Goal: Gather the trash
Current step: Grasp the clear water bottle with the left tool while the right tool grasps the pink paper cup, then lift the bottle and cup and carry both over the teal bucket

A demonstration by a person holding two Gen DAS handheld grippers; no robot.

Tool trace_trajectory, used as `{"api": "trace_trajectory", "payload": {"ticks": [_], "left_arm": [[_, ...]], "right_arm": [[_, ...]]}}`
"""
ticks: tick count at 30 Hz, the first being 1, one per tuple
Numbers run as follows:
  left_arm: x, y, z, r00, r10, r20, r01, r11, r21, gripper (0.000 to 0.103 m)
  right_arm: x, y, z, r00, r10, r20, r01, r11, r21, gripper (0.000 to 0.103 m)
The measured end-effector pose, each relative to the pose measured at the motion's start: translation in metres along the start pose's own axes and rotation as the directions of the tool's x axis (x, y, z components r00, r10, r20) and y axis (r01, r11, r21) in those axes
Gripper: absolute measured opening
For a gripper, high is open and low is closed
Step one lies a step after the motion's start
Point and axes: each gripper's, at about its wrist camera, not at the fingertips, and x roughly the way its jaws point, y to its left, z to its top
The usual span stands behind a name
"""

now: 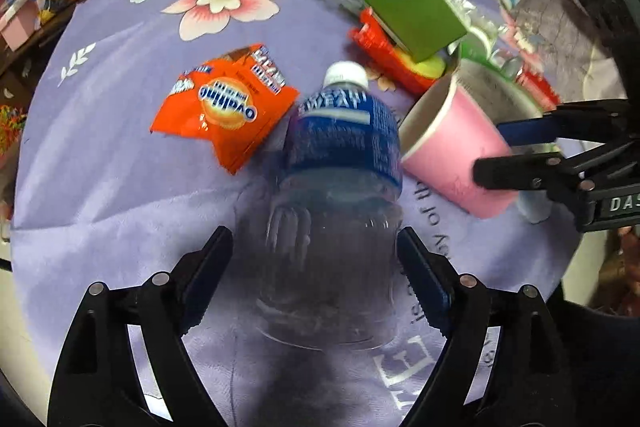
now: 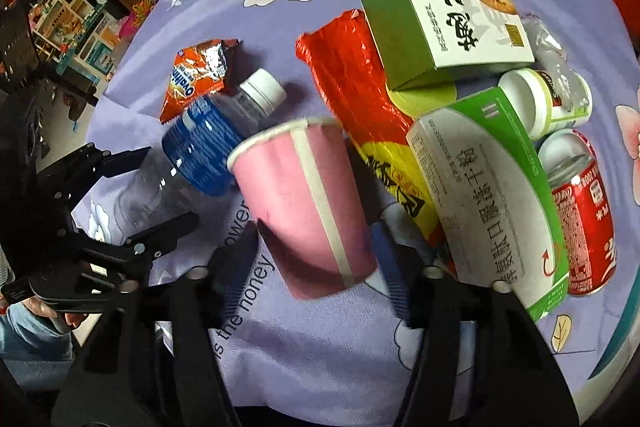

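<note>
Lilac flowered cloth [image 1: 120, 187] covers our table, ringed by toy clutter. Our left gripper [image 1: 316, 267] stands wide around the clear bottle [image 1: 340, 163], lying on its side; its pads look just clear of the ribbed plastic. Our right gripper [image 2: 316, 251] straddles the toppled pink paper cup [image 2: 304, 199] (contact is hard to judge). Beside the bottle lies a crinkly orange sachet [image 1: 224, 107]. Beyond the cup crowd a red wrapper [image 2: 360, 87], green cartons [image 2: 440, 15], and a red can [image 2: 580, 211], leaving open cloth only nearest us.
</note>
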Motion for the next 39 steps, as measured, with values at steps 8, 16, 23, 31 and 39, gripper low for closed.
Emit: {"api": "trace_trajectory", "payload": {"ticks": [8, 16, 23, 31, 39], "left_arm": [[-0.002, 0.002, -0.002, 0.998, -0.062, -0.018, 0.062, 0.998, 0.014, 0.082], [0.005, -0.004, 0.003, 0.998, -0.051, -0.040, 0.052, 0.998, 0.030, 0.064], [-0.019, -0.032, 0.010, 0.997, -0.073, -0.005, 0.073, 0.996, 0.057, 0.063], [-0.055, -0.101, 0.033, 0.990, -0.118, 0.084, 0.102, 0.979, 0.176, 0.063], [-0.030, -0.228, 0.083, 0.974, -0.219, 0.049, 0.185, 0.908, 0.376, 0.063]], "right_arm": [[0.035, 0.006, 0.016, 0.996, 0.022, -0.086, -0.026, 0.998, -0.051, 0.067], [0.007, -0.014, 0.004, 0.995, 0.099, 0.007, -0.099, 0.995, 0.025, 0.060], [-0.069, -0.070, -0.017, 0.975, 0.092, 0.203, -0.126, 0.978, 0.164, 0.060], [-0.139, -0.163, -0.081, 0.921, 0.012, 0.389, -0.164, 0.918, 0.360, 0.060], [-0.188, -0.271, -0.183, 0.849, -0.158, 0.504, -0.204, 0.782, 0.589, 0.060]]}}
